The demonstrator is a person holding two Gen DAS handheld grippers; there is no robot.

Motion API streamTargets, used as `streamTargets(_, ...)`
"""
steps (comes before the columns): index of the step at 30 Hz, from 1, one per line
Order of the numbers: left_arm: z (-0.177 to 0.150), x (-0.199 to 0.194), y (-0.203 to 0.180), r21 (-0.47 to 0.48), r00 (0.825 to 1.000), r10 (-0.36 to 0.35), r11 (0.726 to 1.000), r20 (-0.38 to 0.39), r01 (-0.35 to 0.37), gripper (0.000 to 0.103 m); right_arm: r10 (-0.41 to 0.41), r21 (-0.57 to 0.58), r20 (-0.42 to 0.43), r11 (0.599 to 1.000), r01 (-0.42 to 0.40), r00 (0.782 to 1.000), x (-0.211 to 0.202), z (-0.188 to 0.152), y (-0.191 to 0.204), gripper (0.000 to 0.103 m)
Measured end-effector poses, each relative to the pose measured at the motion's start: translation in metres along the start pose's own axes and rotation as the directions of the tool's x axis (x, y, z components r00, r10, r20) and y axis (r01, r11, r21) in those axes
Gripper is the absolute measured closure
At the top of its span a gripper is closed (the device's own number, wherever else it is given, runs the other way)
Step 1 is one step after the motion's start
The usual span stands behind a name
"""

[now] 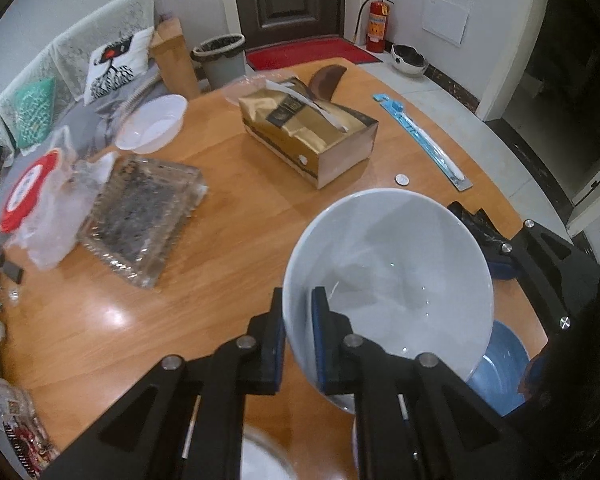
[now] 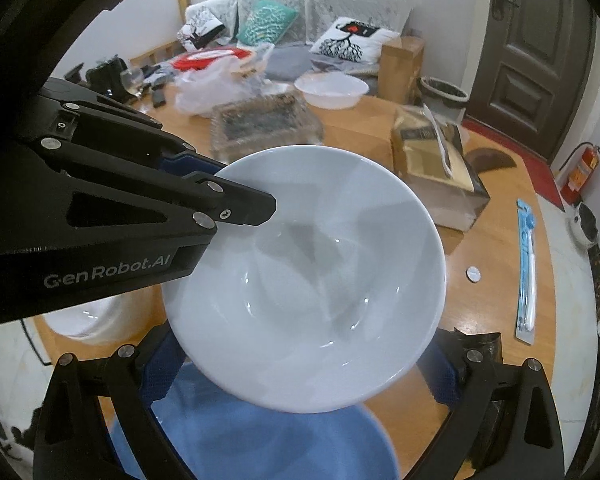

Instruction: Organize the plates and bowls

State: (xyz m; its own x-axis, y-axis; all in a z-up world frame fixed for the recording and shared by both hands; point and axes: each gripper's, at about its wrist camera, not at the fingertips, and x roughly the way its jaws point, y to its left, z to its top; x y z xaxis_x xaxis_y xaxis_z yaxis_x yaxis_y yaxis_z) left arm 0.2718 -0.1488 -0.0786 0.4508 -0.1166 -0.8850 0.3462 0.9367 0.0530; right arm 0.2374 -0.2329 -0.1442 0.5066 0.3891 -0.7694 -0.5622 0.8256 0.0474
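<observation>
My left gripper [image 1: 298,344] is shut on the rim of a white bowl [image 1: 392,280], one finger inside and one outside, holding it tilted above the wooden table [image 1: 228,216]. The same bowl [image 2: 312,280] fills the right wrist view, with the left gripper's fingers [image 2: 236,204] clamped on its left rim. Under it sits a blue bowl [image 2: 260,444], also visible in the left wrist view [image 1: 500,368]. My right gripper [image 2: 300,380] is open, its fingers on either side of the blue bowl, below the white bowl. Another white dish [image 2: 96,320] lies at the table's left edge.
A gold tissue box [image 1: 312,132], a glass tray [image 1: 140,216], a white plastic bowl [image 1: 152,122], a plastic bag with a red lid [image 1: 40,208], a coin [image 1: 402,179] and a packaged toothbrush [image 1: 424,140] lie on the table. A sofa stands behind it.
</observation>
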Motion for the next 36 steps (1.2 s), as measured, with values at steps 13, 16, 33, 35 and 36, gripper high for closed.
streamTargets(13, -0.050, -0.051, 0.043, -0.044, 0.998, 0.048, 0.998, 0.032, -0.046, 0.094, 0.016, -0.080, 0.021, 0.997, -0.014, 1.000, -0.018, 0.016, 0.075, 0.006)
streamTargets(16, -0.062, -0.058, 0.053, -0.061, 0.998, 0.052, 0.997, 0.038, -0.050, 0.094, 0.020, -0.096, 0.017, 0.995, -0.018, 1.000, -0.017, 0.018, 0.089, 0.006)
streamTargets(33, -0.118, -0.058, 0.098, -0.096, 0.998, 0.058, 0.994, -0.028, -0.061, 0.093, 0.049, -0.182, -0.067, 0.982, -0.060, 0.997, 0.006, 0.020, 0.155, 0.006)
streamTargets(35, -0.122, -0.055, 0.101, -0.102, 0.998, 0.052, 0.993, -0.037, -0.055, 0.093, 0.052, -0.185, -0.083, 0.980, -0.067, 0.995, 0.011, 0.020, 0.160, 0.006)
streamTargets(36, -0.124, -0.054, 0.101, -0.105, 0.998, 0.049, 0.993, -0.039, -0.053, 0.093, 0.052, -0.187, -0.089, 0.980, -0.068, 0.995, 0.012, 0.019, 0.161, 0.006)
